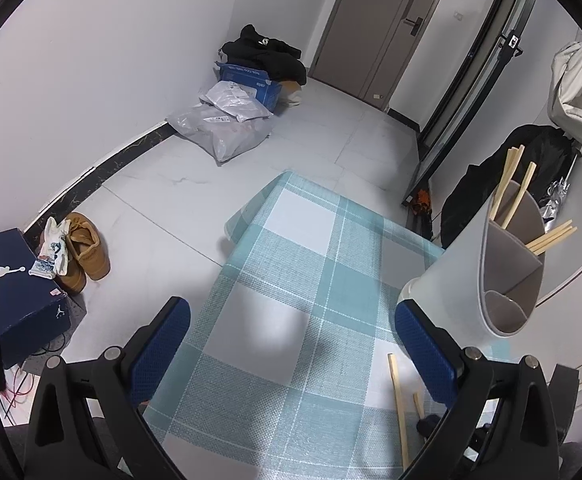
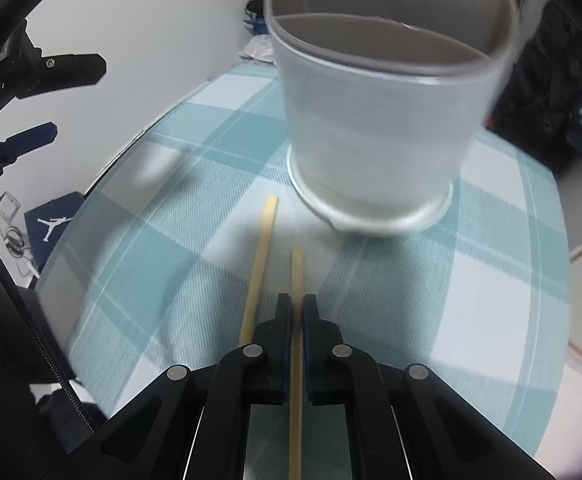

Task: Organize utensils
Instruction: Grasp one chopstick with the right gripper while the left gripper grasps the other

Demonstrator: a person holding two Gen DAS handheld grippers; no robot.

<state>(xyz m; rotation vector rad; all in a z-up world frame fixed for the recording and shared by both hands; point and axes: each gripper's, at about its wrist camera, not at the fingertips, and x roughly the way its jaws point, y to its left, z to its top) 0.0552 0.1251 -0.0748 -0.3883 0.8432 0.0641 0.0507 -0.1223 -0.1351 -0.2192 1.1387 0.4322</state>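
Between my right tongs [image 2: 297, 312], clamped mid-shaft: one chopstick [image 2: 297, 276], light, stiff, smooth, likely to swivel; left tongs [image 1: 291, 354] wide, empty.

A table in a teal-and-white checked cloth [image 2: 219, 184] carries a white divided holder [image 2: 375, 128] at twelve o'clock and two chopsticks [image 2: 259, 264] toward six.

The left gripper [image 1: 291, 344] hangs wide open over the checked table [image 1: 291, 280]; right of it, a holder [image 1: 471, 272] with chopsticks [image 1: 511, 188].
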